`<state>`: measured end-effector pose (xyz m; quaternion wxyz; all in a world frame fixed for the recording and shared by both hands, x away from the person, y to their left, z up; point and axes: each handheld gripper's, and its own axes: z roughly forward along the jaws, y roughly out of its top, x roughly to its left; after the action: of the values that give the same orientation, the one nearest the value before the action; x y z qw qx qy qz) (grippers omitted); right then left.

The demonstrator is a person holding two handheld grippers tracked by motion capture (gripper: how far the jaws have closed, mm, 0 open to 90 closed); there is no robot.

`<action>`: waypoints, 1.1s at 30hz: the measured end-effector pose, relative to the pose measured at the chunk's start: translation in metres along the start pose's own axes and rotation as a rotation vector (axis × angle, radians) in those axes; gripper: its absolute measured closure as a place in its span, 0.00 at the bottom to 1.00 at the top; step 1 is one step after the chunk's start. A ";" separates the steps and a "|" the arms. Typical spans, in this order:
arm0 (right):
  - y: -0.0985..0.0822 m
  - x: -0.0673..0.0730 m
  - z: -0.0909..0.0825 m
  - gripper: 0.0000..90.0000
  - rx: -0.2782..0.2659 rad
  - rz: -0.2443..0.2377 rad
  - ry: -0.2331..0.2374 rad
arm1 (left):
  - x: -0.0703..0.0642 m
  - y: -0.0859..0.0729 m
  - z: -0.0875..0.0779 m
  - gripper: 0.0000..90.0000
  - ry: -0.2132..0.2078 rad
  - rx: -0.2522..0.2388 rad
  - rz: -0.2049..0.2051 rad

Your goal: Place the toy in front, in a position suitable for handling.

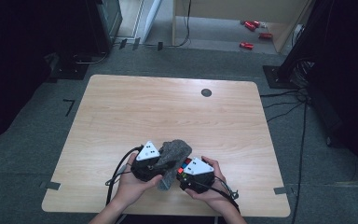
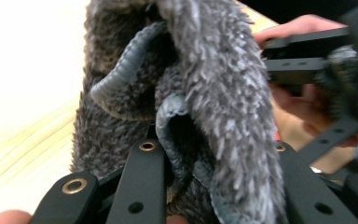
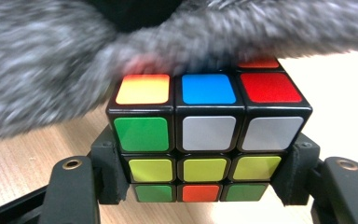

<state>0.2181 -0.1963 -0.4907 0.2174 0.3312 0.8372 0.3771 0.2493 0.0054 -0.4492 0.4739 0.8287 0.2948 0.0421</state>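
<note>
R tongs (image 3: 207, 182) clamp puzzle cube (image 3: 207, 140) at both sides, grey fuzzy cloth (image 3: 51, 65) draped over its top.

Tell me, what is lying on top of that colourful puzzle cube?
A fluffy grey cloth drapes over the back of the cube; its front top row of orange, blue and red squares shows, the rest of the top is covered.

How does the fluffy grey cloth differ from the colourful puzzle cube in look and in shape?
The fluffy grey cloth is one colour, soft and crumpled in folds; the colourful puzzle cube has hard flat faces with green, white, yellow, blue, red and orange squares. The cloth droops over the cube's top. Each is clamped in a gripper: cloth in the left gripper, cube in the right gripper.
</note>
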 end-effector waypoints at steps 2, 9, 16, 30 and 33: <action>0.000 0.000 0.000 0.38 0.000 0.004 -0.004 | -0.003 0.000 0.002 0.82 -0.023 -0.003 0.001; 0.000 0.000 0.001 0.38 0.004 0.006 -0.014 | 0.011 -0.003 0.002 0.82 0.048 0.020 -0.040; 0.001 -0.001 0.000 0.38 -0.013 0.015 -0.002 | 0.002 -0.001 -0.001 0.82 -0.030 -0.004 -0.015; 0.000 -0.002 -0.001 0.38 -0.012 0.020 -0.012 | -0.001 -0.001 0.001 0.82 -0.024 0.009 -0.027; -0.001 -0.002 0.000 0.38 -0.002 0.020 -0.021 | -0.003 -0.001 0.003 0.82 0.000 0.021 -0.010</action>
<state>0.2194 -0.1977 -0.4912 0.2229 0.3434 0.8310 0.3767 0.2473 0.0018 -0.4513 0.4655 0.8321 0.2993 0.0367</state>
